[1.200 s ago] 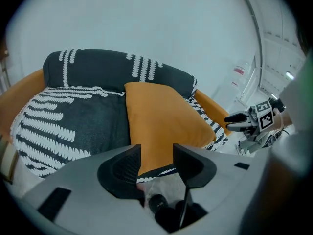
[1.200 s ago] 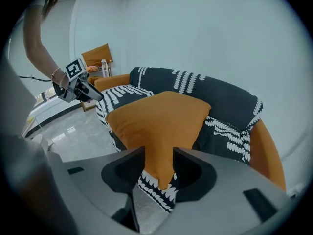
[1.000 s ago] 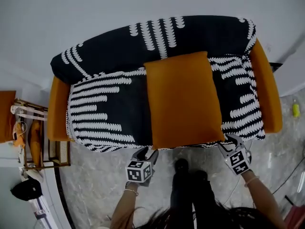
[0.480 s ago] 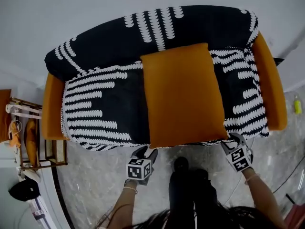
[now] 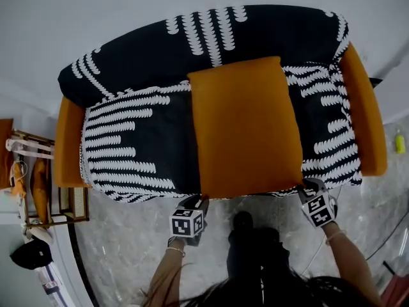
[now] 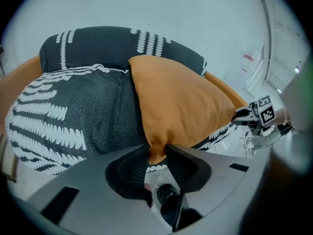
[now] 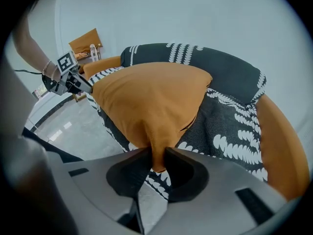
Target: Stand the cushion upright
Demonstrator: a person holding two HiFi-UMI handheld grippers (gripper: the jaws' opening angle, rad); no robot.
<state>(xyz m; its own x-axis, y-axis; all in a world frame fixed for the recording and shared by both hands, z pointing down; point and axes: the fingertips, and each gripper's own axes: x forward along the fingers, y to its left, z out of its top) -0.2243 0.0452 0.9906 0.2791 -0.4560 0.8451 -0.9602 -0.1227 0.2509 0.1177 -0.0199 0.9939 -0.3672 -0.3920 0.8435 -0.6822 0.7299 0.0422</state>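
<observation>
An orange square fabric cushion [image 5: 246,130] lies flat on the seat of an orange sofa [image 5: 67,146] draped in a black-and-white patterned cover [image 5: 134,139], with its far edge at the backrest and its near edge at the seat's front. The fingers of my left gripper [image 6: 157,153] have just been closing and now pinch the cushion's near left corner. My right gripper [image 7: 155,155] has closed its fingers the same way on the near right corner.
</observation>
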